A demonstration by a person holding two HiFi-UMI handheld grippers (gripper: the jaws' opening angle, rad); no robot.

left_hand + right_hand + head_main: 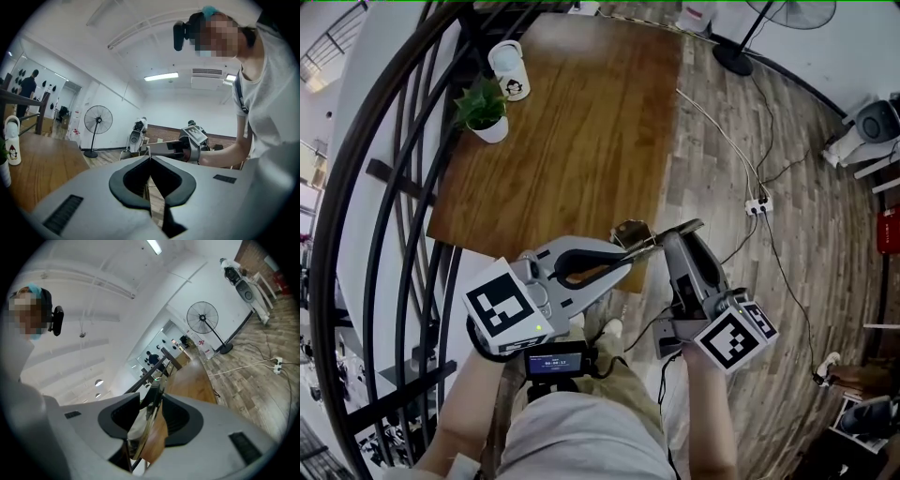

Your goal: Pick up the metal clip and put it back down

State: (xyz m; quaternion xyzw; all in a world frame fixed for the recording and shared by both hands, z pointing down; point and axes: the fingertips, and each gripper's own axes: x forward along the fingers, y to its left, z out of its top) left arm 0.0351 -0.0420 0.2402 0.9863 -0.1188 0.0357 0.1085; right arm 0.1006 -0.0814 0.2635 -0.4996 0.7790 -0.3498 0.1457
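Note:
The metal clip is a small shiny folded piece that hangs in the air just past the near edge of the wooden table. My right gripper comes at it from the right. In the right gripper view the clip's bright plate runs between the pads, and the right gripper is shut on it. My left gripper reaches in from the left with its jaws closed. A thin metal sliver of the clip sticks up from the left gripper's pinched tips. The right gripper lies straight ahead in that view.
A white mug and a small potted plant stand at the table's far left. Black curved railing runs along the left. On the plank floor to the right lie cables and a power strip, with a fan base beyond.

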